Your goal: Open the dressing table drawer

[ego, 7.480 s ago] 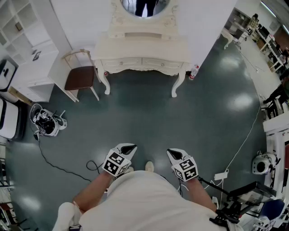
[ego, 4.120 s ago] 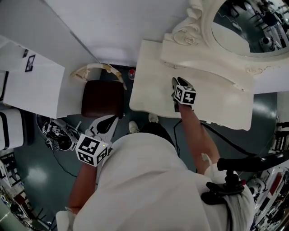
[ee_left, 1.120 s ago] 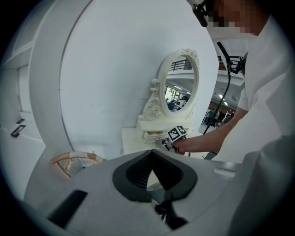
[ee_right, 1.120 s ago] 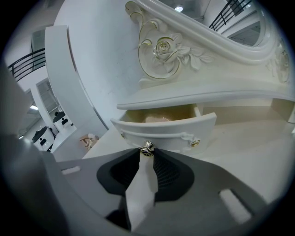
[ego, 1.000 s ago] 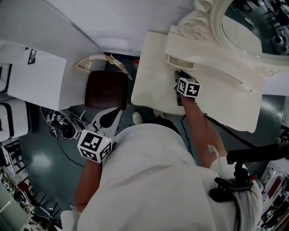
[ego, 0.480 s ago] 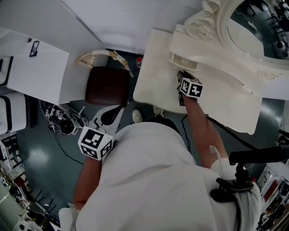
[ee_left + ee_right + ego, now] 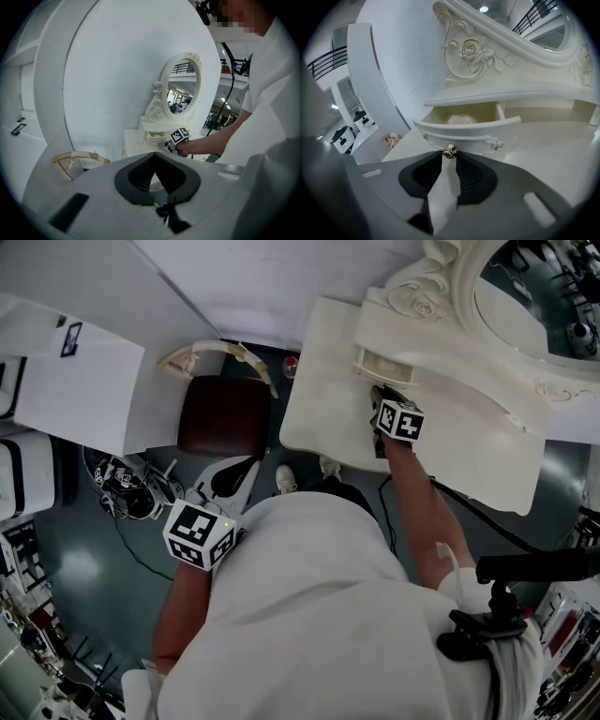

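The cream dressing table carries a small upper drawer under its oval mirror. That drawer stands partly pulled out, with something pale pink inside. My right gripper is shut on the drawer's small metal knob. In the head view my right gripper reaches over the tabletop to the drawer front. My left gripper hangs low beside my body, away from the table. Seen in its own view, the left gripper has its tips together and nothing in it.
A chair with a dark brown seat stands left of the table, against the white wall. White cabinets fill the far left. A device with cables lies on the dark floor, and a black stand is on my right.
The right gripper stays on the knob and the drawer stands out about as far as before. The head view has drifted slightly; the left gripper has barely shifted.
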The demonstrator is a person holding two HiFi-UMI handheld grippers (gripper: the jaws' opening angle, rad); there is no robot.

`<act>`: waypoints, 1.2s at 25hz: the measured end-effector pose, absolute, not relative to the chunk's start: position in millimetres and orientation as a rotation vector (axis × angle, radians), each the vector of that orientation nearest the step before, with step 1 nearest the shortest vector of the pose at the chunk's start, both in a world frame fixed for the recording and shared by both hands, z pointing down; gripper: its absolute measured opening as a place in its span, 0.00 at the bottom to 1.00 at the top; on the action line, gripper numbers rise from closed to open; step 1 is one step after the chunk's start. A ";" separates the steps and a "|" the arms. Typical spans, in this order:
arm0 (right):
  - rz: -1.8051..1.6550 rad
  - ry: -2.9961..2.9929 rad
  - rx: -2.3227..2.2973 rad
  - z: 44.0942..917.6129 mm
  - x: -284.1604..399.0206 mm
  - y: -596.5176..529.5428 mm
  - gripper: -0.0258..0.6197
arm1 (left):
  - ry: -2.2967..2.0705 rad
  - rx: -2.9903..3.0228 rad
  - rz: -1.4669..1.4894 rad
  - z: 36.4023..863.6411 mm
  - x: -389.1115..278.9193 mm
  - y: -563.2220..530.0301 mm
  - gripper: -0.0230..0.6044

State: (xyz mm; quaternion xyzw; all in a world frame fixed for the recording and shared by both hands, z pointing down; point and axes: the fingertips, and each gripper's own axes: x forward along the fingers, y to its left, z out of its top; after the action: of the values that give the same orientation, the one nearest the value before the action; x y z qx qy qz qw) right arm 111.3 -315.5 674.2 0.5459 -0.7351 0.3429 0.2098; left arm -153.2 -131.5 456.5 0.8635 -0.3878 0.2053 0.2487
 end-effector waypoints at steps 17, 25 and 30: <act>0.926 -2.024 1.501 675.5 108.6 -309.5 0.19 | -1.039 2.349 0.541 462.6 -164.6 -125.1 0.04; 0.910 -2.027 1.485 679.6 106.7 -309.1 0.20 | -1.014 2.358 0.546 464.8 -167.3 -125.7 0.04; 0.895 -2.020 1.476 680.4 106.3 -302.2 0.24 | -0.998 2.369 0.553 464.1 -169.5 -124.1 0.04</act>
State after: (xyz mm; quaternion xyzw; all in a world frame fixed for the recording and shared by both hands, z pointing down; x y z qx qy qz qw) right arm 106.3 -302.2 680.4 0.5392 -0.7380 0.3269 0.2403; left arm -169.5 -124.1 464.1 0.8716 -0.3670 0.2036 0.2534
